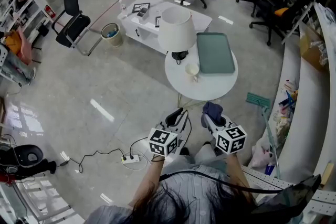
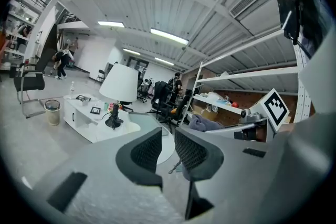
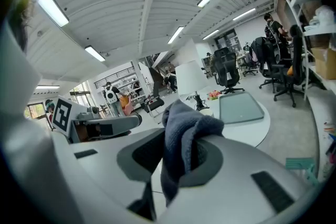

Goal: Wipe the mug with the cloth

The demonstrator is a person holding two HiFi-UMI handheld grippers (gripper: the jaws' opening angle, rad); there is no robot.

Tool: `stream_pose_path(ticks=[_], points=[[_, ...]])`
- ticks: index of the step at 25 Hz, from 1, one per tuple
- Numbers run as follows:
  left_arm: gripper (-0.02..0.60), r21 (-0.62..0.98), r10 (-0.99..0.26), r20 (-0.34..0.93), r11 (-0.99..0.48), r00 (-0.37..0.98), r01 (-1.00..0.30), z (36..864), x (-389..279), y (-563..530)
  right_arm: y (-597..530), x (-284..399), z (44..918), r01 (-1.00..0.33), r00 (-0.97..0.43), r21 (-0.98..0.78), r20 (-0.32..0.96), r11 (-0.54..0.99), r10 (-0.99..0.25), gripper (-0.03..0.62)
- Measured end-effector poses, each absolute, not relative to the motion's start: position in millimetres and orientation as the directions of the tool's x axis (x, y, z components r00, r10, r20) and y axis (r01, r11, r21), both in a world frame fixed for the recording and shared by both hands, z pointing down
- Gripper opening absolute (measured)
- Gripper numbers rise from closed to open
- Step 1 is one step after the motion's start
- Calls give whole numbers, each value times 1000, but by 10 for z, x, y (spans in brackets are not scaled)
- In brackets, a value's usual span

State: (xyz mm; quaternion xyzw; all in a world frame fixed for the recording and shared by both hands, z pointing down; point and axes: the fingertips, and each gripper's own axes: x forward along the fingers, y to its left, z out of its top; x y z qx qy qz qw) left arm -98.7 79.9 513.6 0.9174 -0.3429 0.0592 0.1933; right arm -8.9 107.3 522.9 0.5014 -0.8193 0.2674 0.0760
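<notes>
cloth (image 3: 186,123) pinched in the right gripper (image 3: 176,155) jaws, ready for wiping; left gripper (image 2: 168,147) empty, jaws barely apart, probably kept free to steady the mug (image 1: 192,70) on the far round table (image 1: 184,89).

The cloth (image 3: 185,131), dark blue-grey and bunched, is pinched between the jaws of the right claw (image 3: 178,160). Its folds rise above them and a tail hangs below. The mug (image 1: 192,69), small and cream, stands upright on the round white bench (image 1: 210,86), well ahead of that claw.

L gripper (image 2: 168,140) jaws slightly apart, lamp (image 2: 118,85) ahead
</notes>
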Motion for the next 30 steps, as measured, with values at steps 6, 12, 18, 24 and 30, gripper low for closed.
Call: stream_pose_path(ticks=[6, 12, 18, 24, 30], points=[[78, 343, -565, 275, -698, 778, -628, 5261, -908, 694, 943, -30, 5290, -873, -465, -363, 419, 326, -780, 78], [78, 343, -577, 295, -680, 762, -648, 5358, -847, 481, 709, 54, 5318, -865, -483, -362, 417, 346, -770, 78], [78, 340, -596, 333, -647, 731, -682, 5498, -713, 120, 277, 230, 5413, -848, -516, -375, 424, 374, -745, 78], [78, 351, -612, 395, -589, 685, -728, 5691, -462, -254, -266, 433, 5509, -814, -577, -376, 449, 442, -682, 78], [78, 335, -636, 461, -520, 619, -785, 5885, -203, -576, -674, 652, 5635, -764, -645, -395, 464, 510, -607, 78]])
